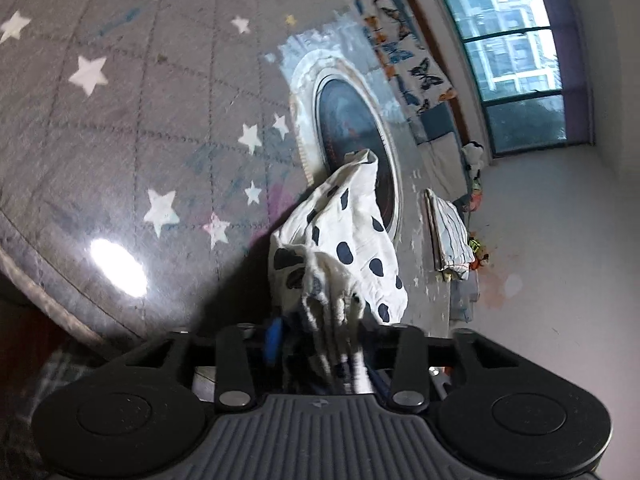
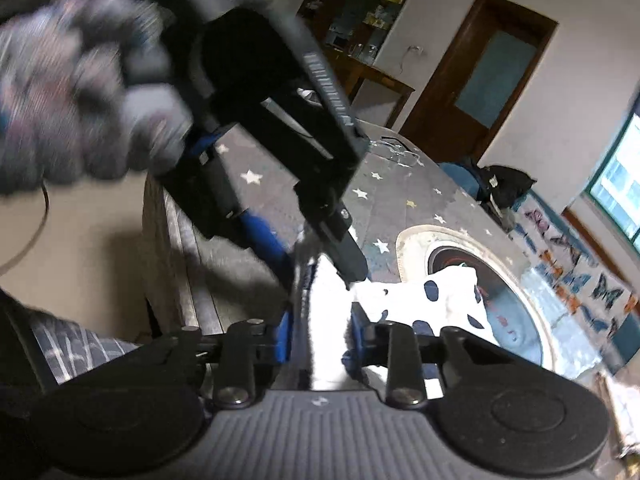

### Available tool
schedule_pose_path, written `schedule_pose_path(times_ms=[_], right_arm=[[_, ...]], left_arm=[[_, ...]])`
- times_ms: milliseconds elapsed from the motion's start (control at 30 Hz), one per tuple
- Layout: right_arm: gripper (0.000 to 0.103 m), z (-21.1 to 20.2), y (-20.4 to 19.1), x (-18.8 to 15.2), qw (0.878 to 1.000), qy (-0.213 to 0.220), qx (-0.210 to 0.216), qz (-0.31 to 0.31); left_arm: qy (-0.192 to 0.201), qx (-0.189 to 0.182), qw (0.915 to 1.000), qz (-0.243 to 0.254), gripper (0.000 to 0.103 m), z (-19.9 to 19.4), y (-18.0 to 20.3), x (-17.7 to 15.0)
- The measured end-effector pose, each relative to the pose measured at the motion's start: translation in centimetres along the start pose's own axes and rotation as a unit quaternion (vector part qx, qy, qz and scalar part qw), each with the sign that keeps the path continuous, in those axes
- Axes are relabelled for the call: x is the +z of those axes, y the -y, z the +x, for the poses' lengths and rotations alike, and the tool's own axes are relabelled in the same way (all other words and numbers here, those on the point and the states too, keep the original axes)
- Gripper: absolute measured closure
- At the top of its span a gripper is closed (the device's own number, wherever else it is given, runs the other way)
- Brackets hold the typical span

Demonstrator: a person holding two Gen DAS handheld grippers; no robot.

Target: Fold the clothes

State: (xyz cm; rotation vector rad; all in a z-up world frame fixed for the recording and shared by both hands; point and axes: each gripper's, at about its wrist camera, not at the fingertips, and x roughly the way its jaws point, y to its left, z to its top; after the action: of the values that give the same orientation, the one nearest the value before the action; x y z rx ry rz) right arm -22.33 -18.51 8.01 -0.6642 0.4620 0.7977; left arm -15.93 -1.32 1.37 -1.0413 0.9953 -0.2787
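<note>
Above quilt (image 1: 120, 128), spotted garment (image 1: 344, 232) lengthwise forward.

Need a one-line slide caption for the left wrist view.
Left gripper clamps bunched polka-dot garment above star-patterned quilt.

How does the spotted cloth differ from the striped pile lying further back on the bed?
The spotted cloth is white with big dark dots; the striped pile is white with thin lines. The spotted cloth hangs bunched and lifted, pinched in the left tool and the right tool; the striped pile lies folded flat on the bed cover, touched by neither. Both are light fabric.
</note>
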Motion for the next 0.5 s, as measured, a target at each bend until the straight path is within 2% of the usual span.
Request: schedule_pose_path(times_ms=[133, 267, 300, 400, 500], right_arm=[[0.079, 0.2, 0.5, 0.1, 1.0, -0.002, 0.008, 0.018], [0.079, 0.2, 0.3, 0.1, 1.0, -0.002, 0.01, 0.016], [0.079, 0.2, 0.2, 0.0, 1.0, -0.002, 0.009, 0.015], [0.074, 0.0, 0.1, -0.1, 1.0, -0.003, 0.012, 0.012], [0.069, -0.6, 0.3, -0.1, 1.0, 0.005, 0.018, 0.02]], left_arm=[[0.016, 0.001, 0.9998, 0.007, 0.045, 0.4, -0.6, -0.7], [0.018, -0.008, 0.9998, -0.008, 0.046, 1.3, -0.8, -1.1], [0.022, -0.004, 0.9997, -0.006, 0.049, 1.4, -0.8, -1.2], [0.029, -0.008, 0.9991, -0.029, 0.068, 1.6, -1.3, -1.1], [0.035, -0.004, 0.9988, -0.035, 0.075, 1.7, -1.4, -0.7]])
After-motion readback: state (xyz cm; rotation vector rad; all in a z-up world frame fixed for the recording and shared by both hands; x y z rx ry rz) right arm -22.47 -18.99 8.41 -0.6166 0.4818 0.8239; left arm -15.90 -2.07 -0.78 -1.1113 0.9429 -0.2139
